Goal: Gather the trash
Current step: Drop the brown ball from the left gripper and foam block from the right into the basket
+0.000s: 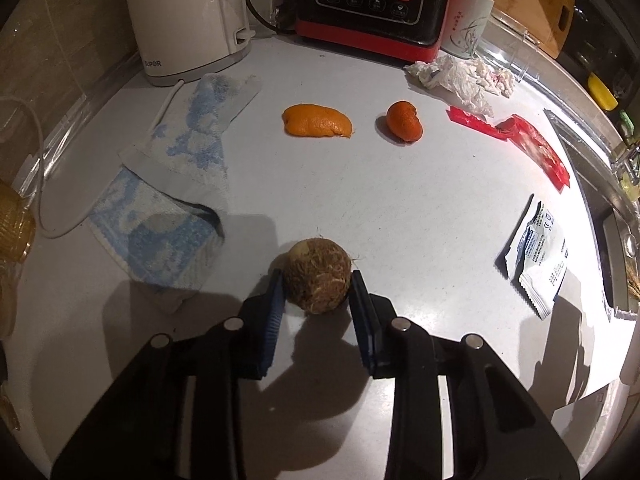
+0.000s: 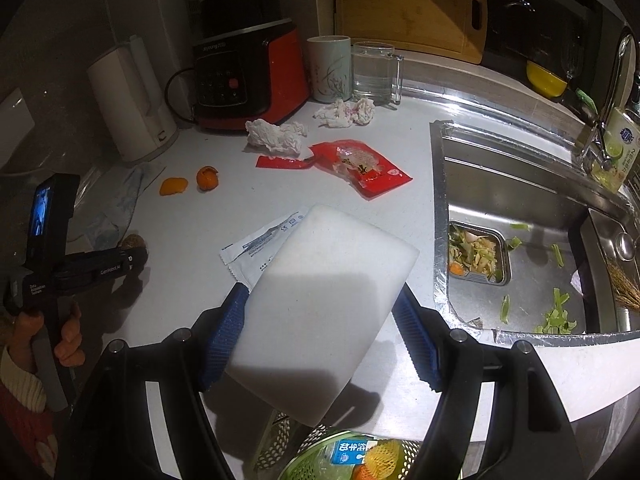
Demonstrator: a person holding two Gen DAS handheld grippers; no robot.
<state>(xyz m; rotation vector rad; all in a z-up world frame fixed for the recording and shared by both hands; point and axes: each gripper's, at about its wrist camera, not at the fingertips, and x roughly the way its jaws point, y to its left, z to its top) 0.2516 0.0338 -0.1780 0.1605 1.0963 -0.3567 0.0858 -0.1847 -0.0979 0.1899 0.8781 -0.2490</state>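
A brown hairy taro root (image 1: 318, 276) lies on the white counter (image 1: 400, 208) with my left gripper (image 1: 317, 285) shut on it, a blue pad touching each side. The right wrist view shows that gripper (image 2: 134, 256) at the far left, held by a person's hand (image 2: 68, 332). My right gripper (image 2: 324, 304) is shut on a white foam block (image 2: 320, 280), tilted above the counter. Loose trash on the counter: two orange peels (image 1: 317, 121) (image 1: 404, 121), crumpled tissues (image 1: 460, 76), a torn red wrapper (image 1: 532, 144) and white sachets (image 1: 536, 256).
A blue-white towel (image 1: 168, 200) lies left of the taro. A white kettle (image 1: 184, 16), a red-black blender (image 1: 372, 4), a cup (image 2: 330, 68) and a glass mug (image 2: 374, 72) line the back. The sink (image 2: 520, 200) holds vegetable scraps. A green basket (image 2: 304, 464) of trash sits below.
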